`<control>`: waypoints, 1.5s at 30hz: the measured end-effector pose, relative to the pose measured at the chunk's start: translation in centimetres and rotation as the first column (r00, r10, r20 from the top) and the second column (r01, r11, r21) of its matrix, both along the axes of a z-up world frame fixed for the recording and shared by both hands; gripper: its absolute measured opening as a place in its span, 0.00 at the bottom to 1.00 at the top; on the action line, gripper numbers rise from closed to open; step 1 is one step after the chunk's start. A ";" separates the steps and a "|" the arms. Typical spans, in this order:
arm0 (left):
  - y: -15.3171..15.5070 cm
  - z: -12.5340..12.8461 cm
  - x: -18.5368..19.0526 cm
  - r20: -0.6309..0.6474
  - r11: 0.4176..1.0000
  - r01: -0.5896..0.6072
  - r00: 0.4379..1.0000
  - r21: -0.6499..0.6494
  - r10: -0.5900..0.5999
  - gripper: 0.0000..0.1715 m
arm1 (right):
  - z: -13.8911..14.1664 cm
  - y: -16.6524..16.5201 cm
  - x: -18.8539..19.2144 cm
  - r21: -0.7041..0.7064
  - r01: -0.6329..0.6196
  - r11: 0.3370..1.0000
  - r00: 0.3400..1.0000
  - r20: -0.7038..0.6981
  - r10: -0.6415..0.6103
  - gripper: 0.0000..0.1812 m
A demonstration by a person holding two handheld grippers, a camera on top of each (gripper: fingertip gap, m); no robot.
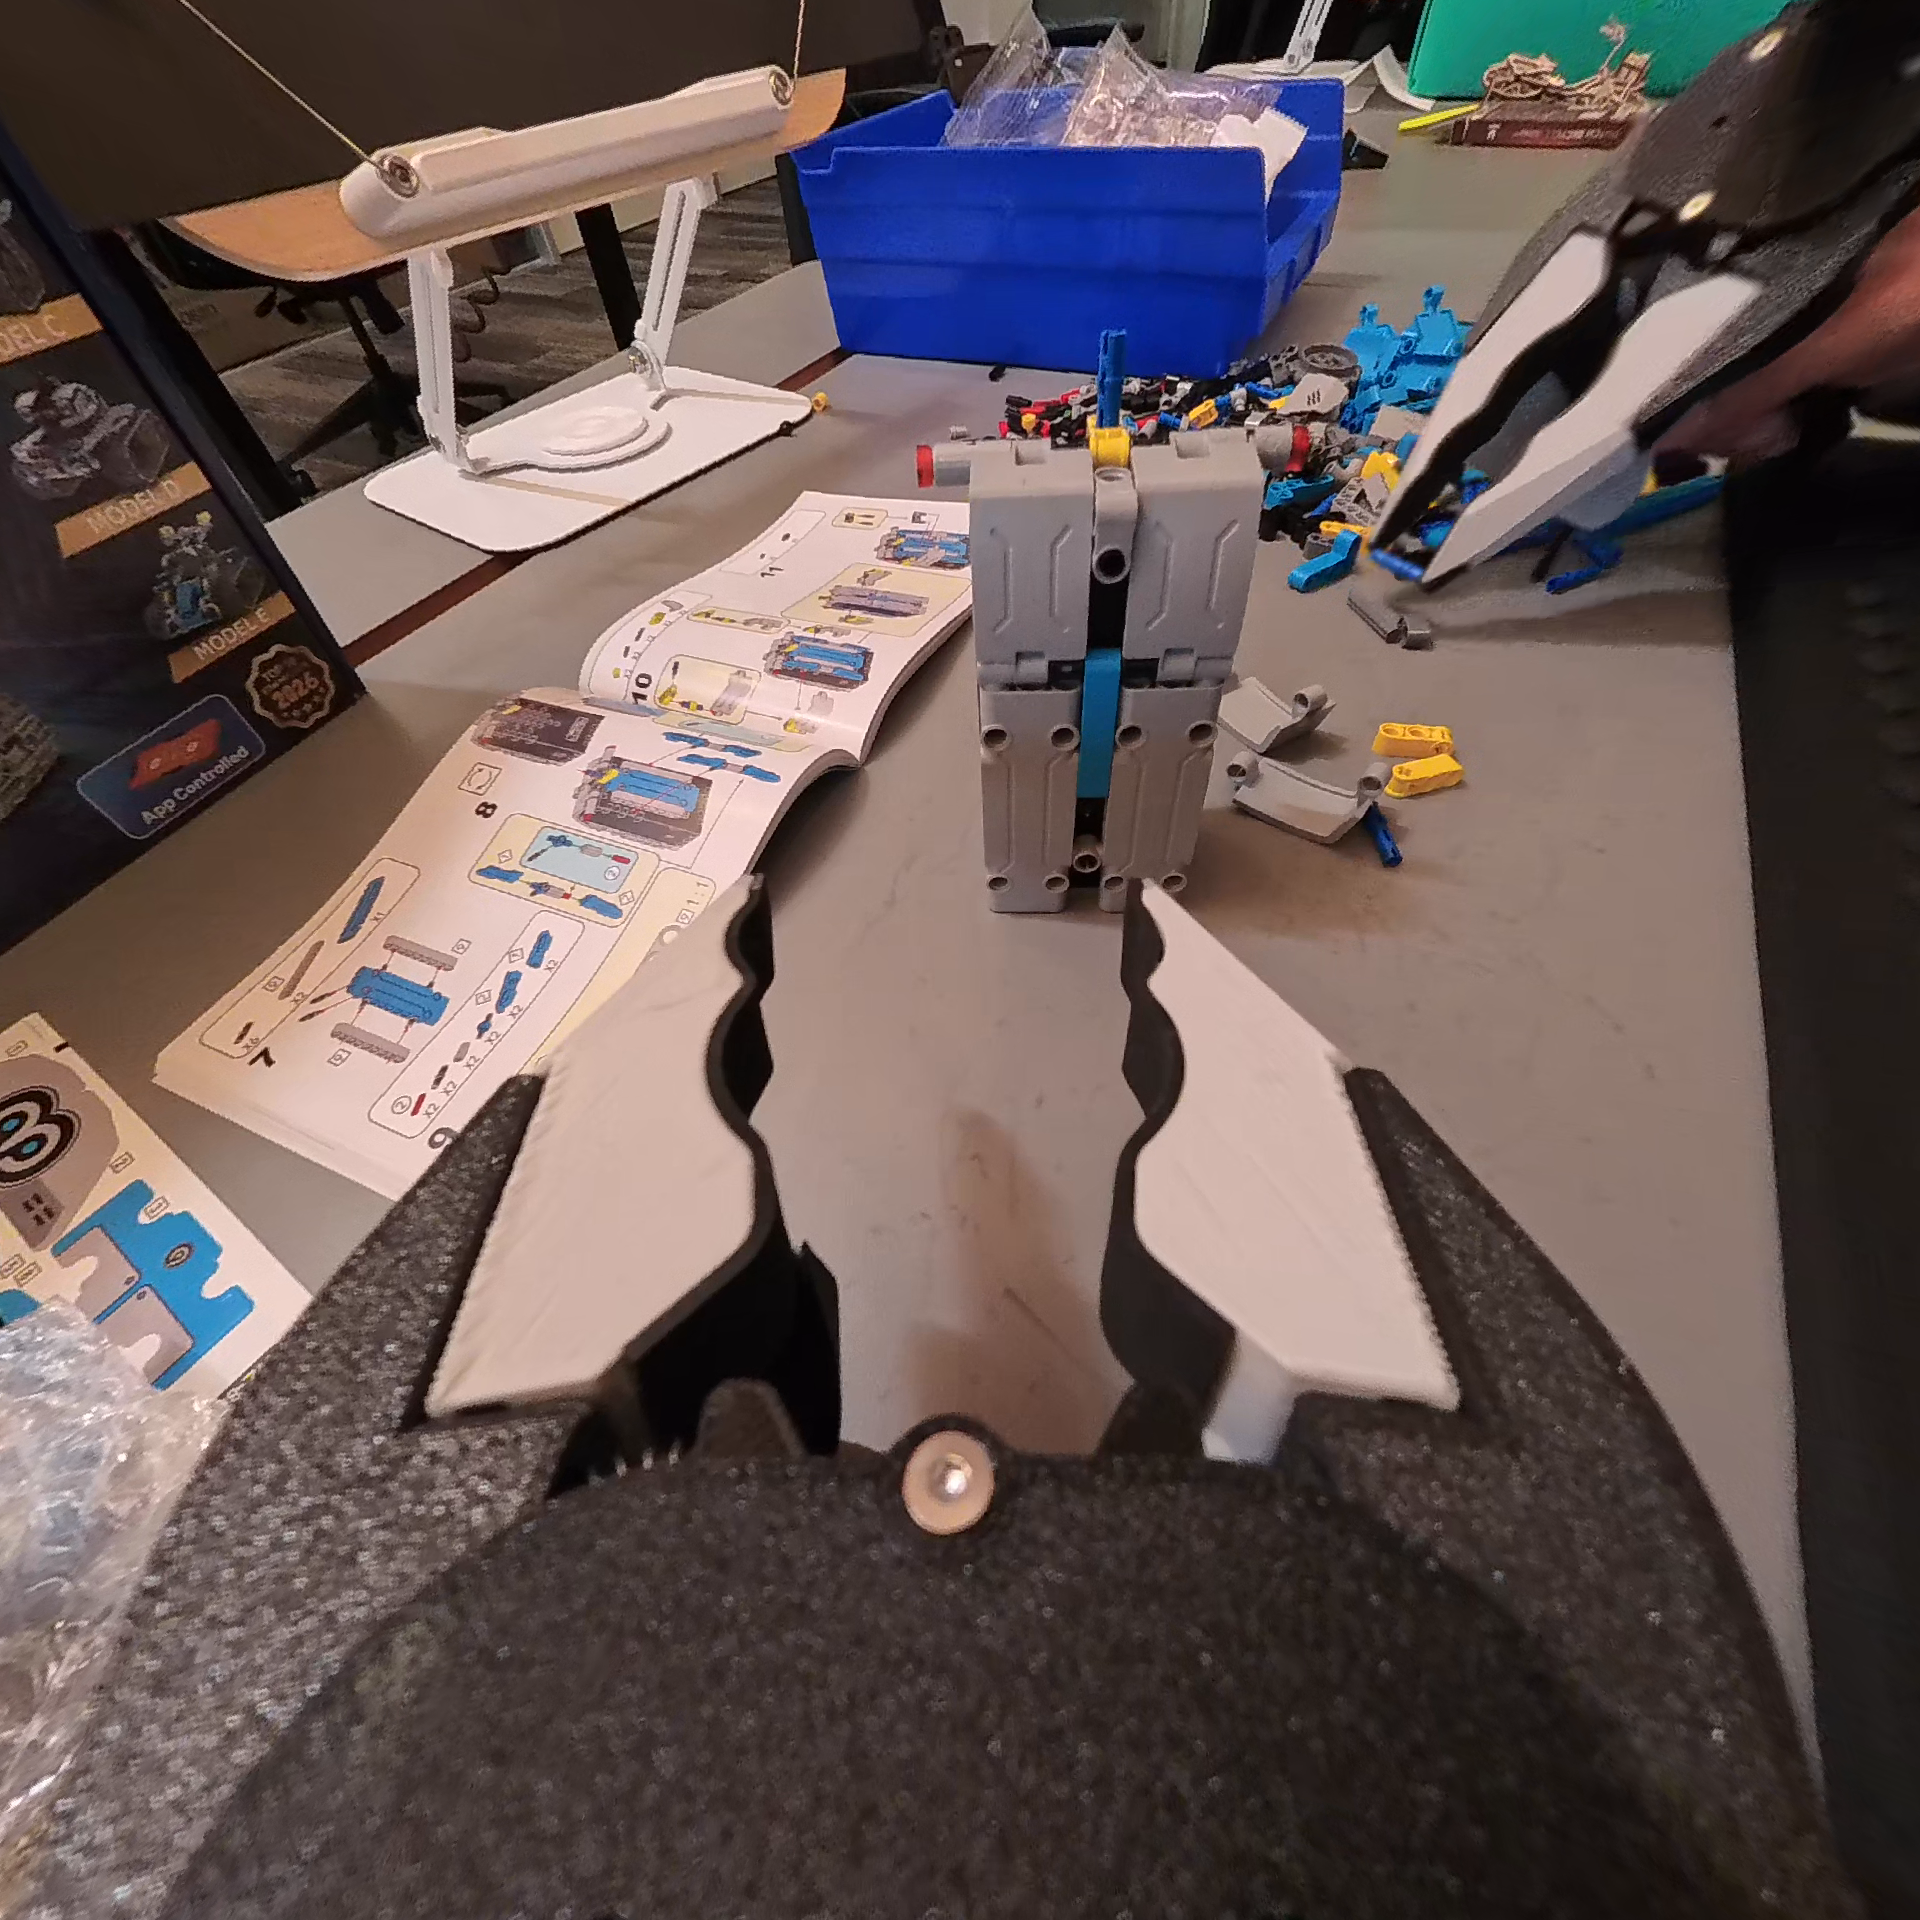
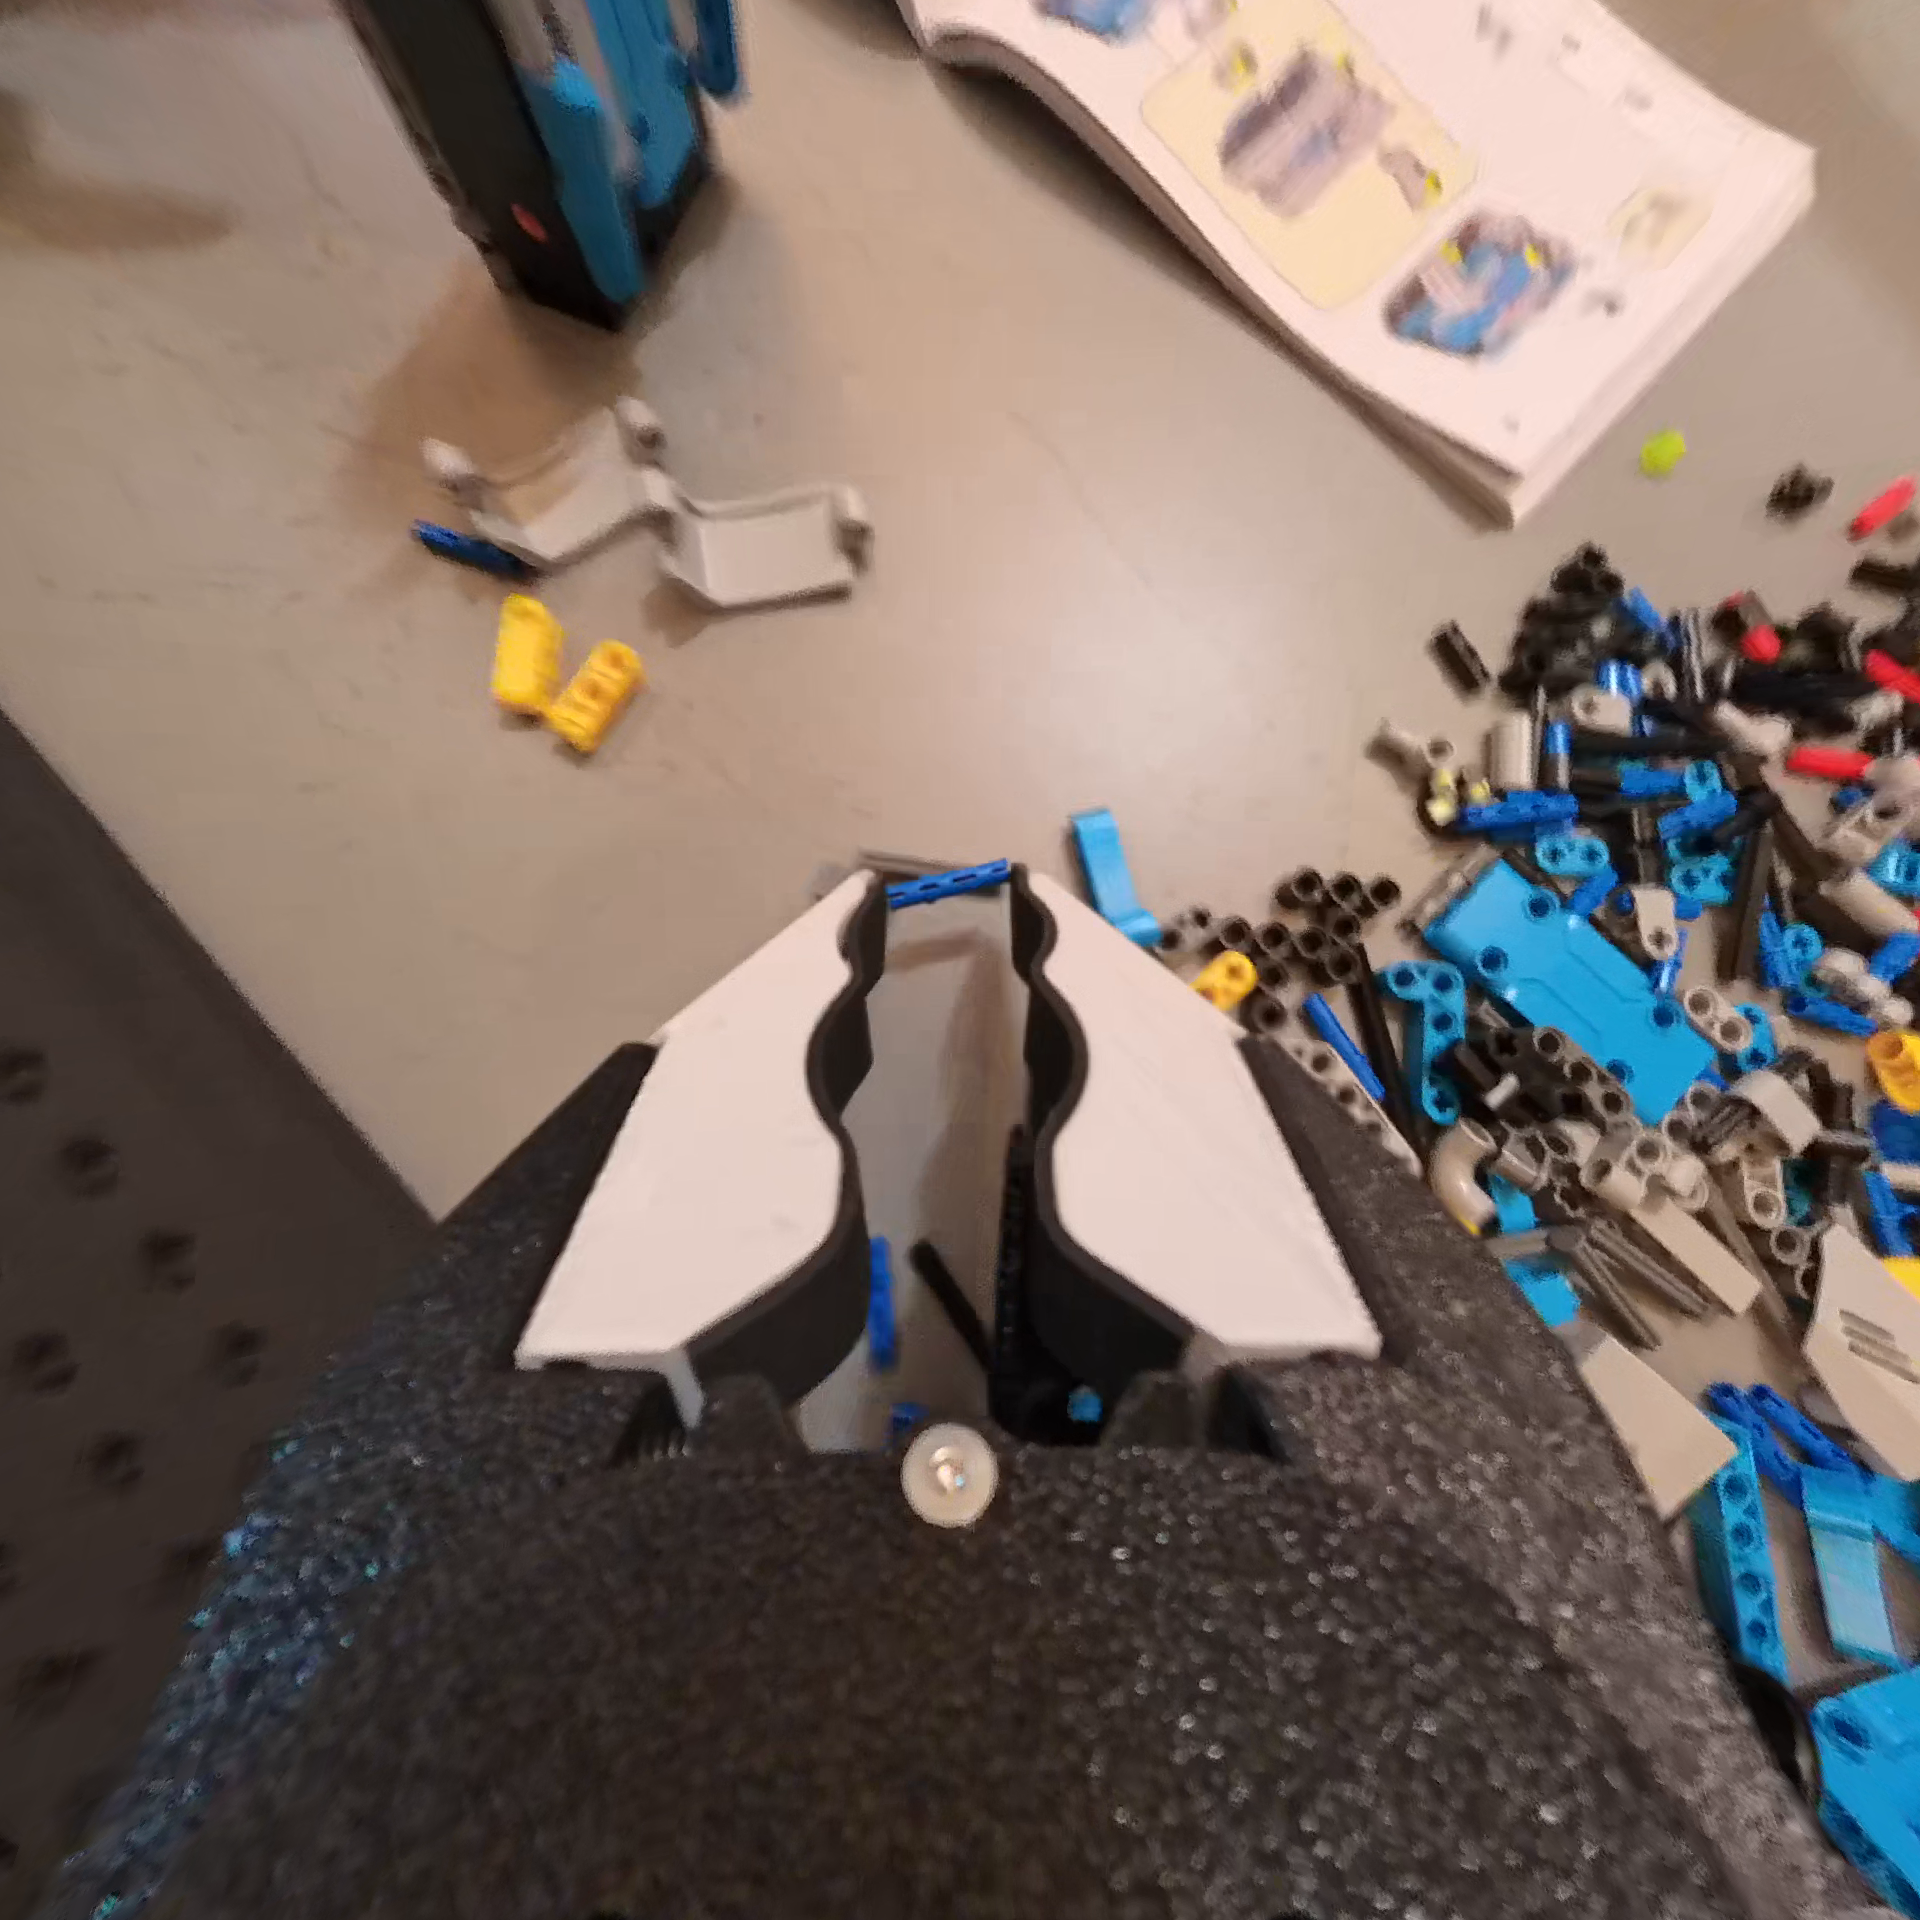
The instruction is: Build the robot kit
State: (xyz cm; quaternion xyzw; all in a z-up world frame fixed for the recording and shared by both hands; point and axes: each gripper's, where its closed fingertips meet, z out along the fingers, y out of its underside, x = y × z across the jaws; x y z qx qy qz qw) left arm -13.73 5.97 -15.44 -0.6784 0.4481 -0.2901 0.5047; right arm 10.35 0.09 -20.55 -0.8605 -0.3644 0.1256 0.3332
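The left gripper [image 1: 945, 904] hovers low over the grey table [image 1: 1507, 1039] with its white fingers spread wide and nothing between them. Just beyond its fingertips stands an upright grey brick-built block with a light-blue strip down its middle [image 1: 1112, 675], a yellow piece and a blue axle rising from its top. To that gripper's left lies an open instruction booklet with printed building steps [image 1: 582, 831]; farther left a dark product box [image 1: 135, 540] stands on edge, and behind the booklet sits a white folding stand [image 1: 582, 416]. A blue plastic bin holding clear bags [image 1: 1060, 239] sits well beyond the block.

The right gripper [image 2: 948, 875], fingers drawn in close, pinches a short blue perforated beam [image 2: 948, 878] crosswise at its fingertips, just above the table. To its right spreads a loose heap of blue, black, grey and red building pieces [image 2: 1662, 987]. Ahead and to its left lie two curved grey panels [image 2: 665, 520] touching each other, a small dark-blue pin [image 2: 462, 548] at their left end, and two yellow connectors [image 2: 566, 673] side by side nearer the gripper. In the left wrist view the same gripper shows at far right, a person's hand [image 1: 1808, 384] behind it, tips down at the near edge of the heap.
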 end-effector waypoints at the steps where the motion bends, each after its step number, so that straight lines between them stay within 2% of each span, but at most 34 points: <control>1: 0.0 0.0 0.0 -0.001 1.000 0.000 1.000 0.000 0.000 0.39 | 0.9 -0.4 -1.1 0.021 -0.031 0.999 0.999 -0.016 0.032 0.13; 4: 0.0 0.0 0.0 -0.002 1.000 0.000 1.000 -0.002 0.000 0.39 | 2.4 -2.4 -6.5 0.033 -0.173 0.984 0.980 -0.094 0.175 0.13; 8: 0.0 0.0 0.0 0.000 1.000 -0.001 1.000 -0.002 0.001 0.39 | 0.6 -3.7 -12.2 0.019 -0.261 0.965 0.963 -0.071 0.262 0.13; 10: 0.0 0.0 0.0 -0.001 1.000 0.000 1.000 0.004 0.000 0.39 | -0.6 -4.3 -13.2 -0.024 -0.277 0.961 0.961 -0.035 0.276 0.13; 12: -0.1 0.0 0.0 -0.007 1.000 0.002 1.000 0.009 -0.002 0.39 | -1.4 -3.4 -12.4 0.002 -0.240 0.971 0.969 0.061 0.240 0.13; 14: -0.1 -0.1 0.1 -0.010 1.000 0.001 1.000 0.012 -0.001 0.39 | -1.4 -3.7 -12.2 -0.009 -0.247 0.969 0.968 0.051 0.247 0.15; 15: -0.1 -0.1 0.1 -0.010 1.000 0.001 1.000 0.010 -0.001 0.39 | -1.0 -3.6 -11.8 0.007 -0.241 0.971 0.970 0.048 0.240 0.21; 17: -0.1 -0.1 0.0 -0.006 1.000 0.000 1.000 0.005 0.000 0.39 | 0.9 -3.3 -10.3 0.070 -0.210 0.975 0.978 0.008 0.210 0.23; 19: 0.0 0.0 0.0 -0.004 1.000 0.000 1.000 0.005 0.000 0.39 | 2.1 -2.2 -7.0 0.090 -0.100 0.991 0.995 -0.003 0.100 0.21; 22: -0.1 -0.1 0.1 -0.010 1.000 0.002 1.000 0.006 -0.002 0.39 | 0.9 -0.8 -2.2 0.061 0.084 0.995 0.995 0.051 -0.087 0.30; 24: 0.0 -0.1 0.1 -0.010 1.000 0.002 1.000 0.003 -0.002 0.39 | 0.0 -0.4 -1.6 0.061 0.129 0.990 0.990 0.055 -0.132 0.34; 26: 0.0 -0.1 0.0 -0.006 1.000 0.001 1.000 0.002 -0.001 0.39 | -1.2 -0.5 -1.5 0.056 0.098 0.994 0.988 0.116 -0.104 0.29; 29: -0.1 -0.1 0.0 -0.008 1.000 0.001 1.000 0.006 -0.001 0.39 | -1.1 0.0 -0.5 0.086 0.116 0.989 0.984 0.127 -0.127 0.19; 31: -0.1 -0.1 0.1 -0.011 1.000 0.002 1.000 0.008 -0.002 0.39 | -1.4 0.0 -0.1 0.042 0.133 0.990 0.987 0.082 -0.136 0.13; 32: -0.1 -0.1 0.1 -0.011 1.000 0.002 1.000 0.007 -0.002 0.39 | -1.5 0.1 0.2 0.027 0.148 0.989 0.987 0.064 -0.149 0.14; 35: 0.0 0.0 0.0 -0.005 1.000 0.001 1.000 0.006 -0.001 0.39 | -1.5 0.6 2.1 0.016 0.232 0.973 0.970 0.067 -0.232 0.05; 37: -0.1 -0.1 0.0 -0.008 1.000 0.002 1.000 0.009 -0.002 0.39 | -1.5 1.0 4.5 0.049 0.303 0.952 0.943 0.126 -0.307 0.00; 38: -0.1 -0.1 0.1 -0.010 1.000 0.003 1.000 0.012 -0.002 0.39 | -1.5 1.1 5.4 0.065 0.326 0.943 0.931 0.151 -0.332 0.02; 40: -0.1 -0.1 0.1 -0.012 1.000 0.003 1.000 0.013 -0.003 0.39 | -1.1 1.0 5.1 0.077 0.309 0.948 0.940 0.127 -0.316 0.10; 43: -0.1 -0.1 0.1 -0.009 1.000 0.002 1.000 0.006 -0.002 0.39 | -0.1 0.9 1.8 0.095 0.213 0.973 0.975 0.050 -0.218 0.11; 45: 0.0 -0.1 0.1 -0.008 1.000 0.002 1.000 0.003 -0.002 0.39 | -0.1 1.0 -0.4 0.119 0.152 0.981 0.985 0.061 -0.160 0.10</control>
